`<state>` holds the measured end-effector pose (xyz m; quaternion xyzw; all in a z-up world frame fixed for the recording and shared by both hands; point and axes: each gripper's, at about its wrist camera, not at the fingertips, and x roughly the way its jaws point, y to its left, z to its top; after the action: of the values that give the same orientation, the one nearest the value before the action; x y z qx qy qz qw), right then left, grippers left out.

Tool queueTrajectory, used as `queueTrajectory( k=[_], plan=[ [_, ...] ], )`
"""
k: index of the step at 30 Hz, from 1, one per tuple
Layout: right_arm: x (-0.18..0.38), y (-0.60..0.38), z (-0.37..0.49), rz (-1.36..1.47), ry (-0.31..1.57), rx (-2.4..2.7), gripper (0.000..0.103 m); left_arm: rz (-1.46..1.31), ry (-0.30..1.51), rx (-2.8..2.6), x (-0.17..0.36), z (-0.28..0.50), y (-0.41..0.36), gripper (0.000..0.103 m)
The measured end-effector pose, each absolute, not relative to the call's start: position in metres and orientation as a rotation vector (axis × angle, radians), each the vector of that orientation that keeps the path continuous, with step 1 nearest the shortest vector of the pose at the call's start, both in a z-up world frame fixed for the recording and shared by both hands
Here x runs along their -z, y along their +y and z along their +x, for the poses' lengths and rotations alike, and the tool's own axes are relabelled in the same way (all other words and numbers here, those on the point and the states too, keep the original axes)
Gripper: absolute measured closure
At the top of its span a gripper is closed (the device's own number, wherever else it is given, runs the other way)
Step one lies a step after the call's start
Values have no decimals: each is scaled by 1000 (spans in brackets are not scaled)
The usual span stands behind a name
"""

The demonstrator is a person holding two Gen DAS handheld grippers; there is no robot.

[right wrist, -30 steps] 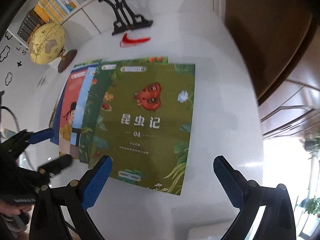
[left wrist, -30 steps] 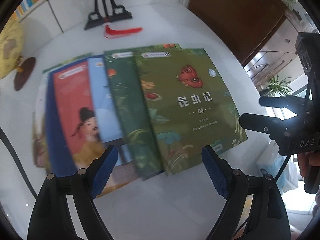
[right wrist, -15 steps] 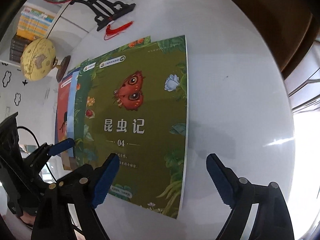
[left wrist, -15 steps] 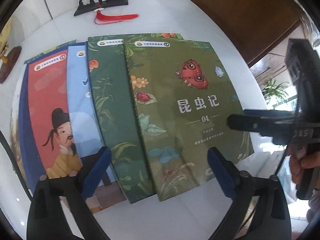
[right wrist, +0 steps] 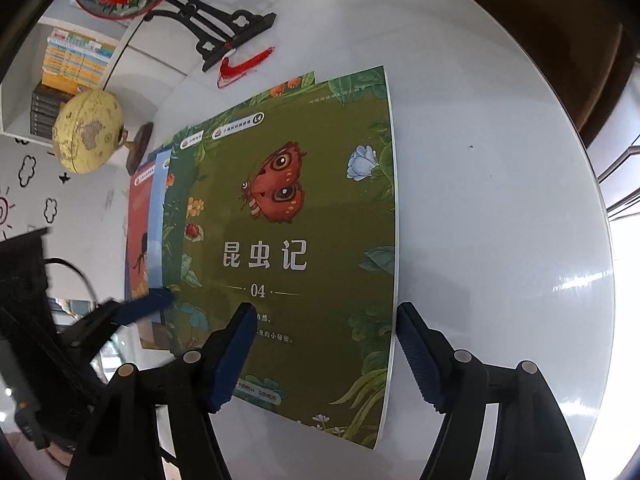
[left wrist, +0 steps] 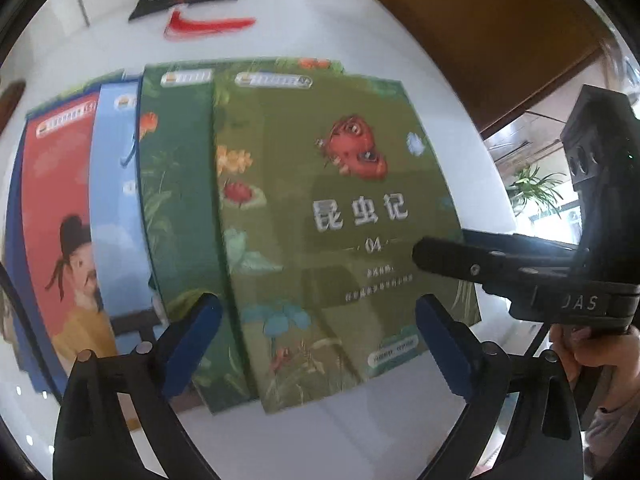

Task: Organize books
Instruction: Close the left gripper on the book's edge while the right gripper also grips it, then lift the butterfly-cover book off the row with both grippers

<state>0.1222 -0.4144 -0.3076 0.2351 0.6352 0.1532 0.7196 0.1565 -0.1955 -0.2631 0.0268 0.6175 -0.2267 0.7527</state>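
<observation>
Right wrist view: right gripper [right wrist: 326, 354] closing over the butterfly book's [right wrist: 288, 248] edge, not yet clamped; left gripper [left wrist: 318, 344] released. Books lie fanned on the bench [right wrist: 500, 200]; nothing stacked.

We have brought both grippers lower over the fanned books, so the covers fill more of each wrist view than a second ago. Our right gripper [right wrist: 326, 354] was spread wide then, one finger left of the olive-green butterfly book [right wrist: 288, 248] and the other out over bare white table [right wrist: 500, 200]; its jaws are closing now, the left pad over the cover's lower part and the right pad just beside the book's right edge, neither plainly pressing it. Our left gripper [left wrist: 316, 348] has opened a little wider and has come from the books' near edge to hang over the lower parts of the two green covers.
</observation>
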Motion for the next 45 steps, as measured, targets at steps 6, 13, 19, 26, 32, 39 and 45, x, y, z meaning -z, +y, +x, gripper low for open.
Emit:
queueTrajectory(
  k=[6,13,19,26,32,39,45],
  plan=[
    [306,-415,119,507,1385,-312,50,-181,1353,490,261,164,-176,15],
    [296,-437,112,526,1312,-278,74,-396,1218,656,224,159,-151,37],
    [297,-436,114,509,1302,-288,78,-351,1291,643,245,162,-166,77],
    [306,-424,107,634,1288,-352,78,-95,1344,482,259,162,-179,91],
    [321,-412,108,762,1317,-342,56,-193,1415,485,270,161,-168,91],
    [296,-413,104,704,1214,-398,84,-89,1406,457,263,149,-175,90],
    [298,-402,105,683,1235,-452,81,-137,1433,438,264,150,-167,90]
  ],
)
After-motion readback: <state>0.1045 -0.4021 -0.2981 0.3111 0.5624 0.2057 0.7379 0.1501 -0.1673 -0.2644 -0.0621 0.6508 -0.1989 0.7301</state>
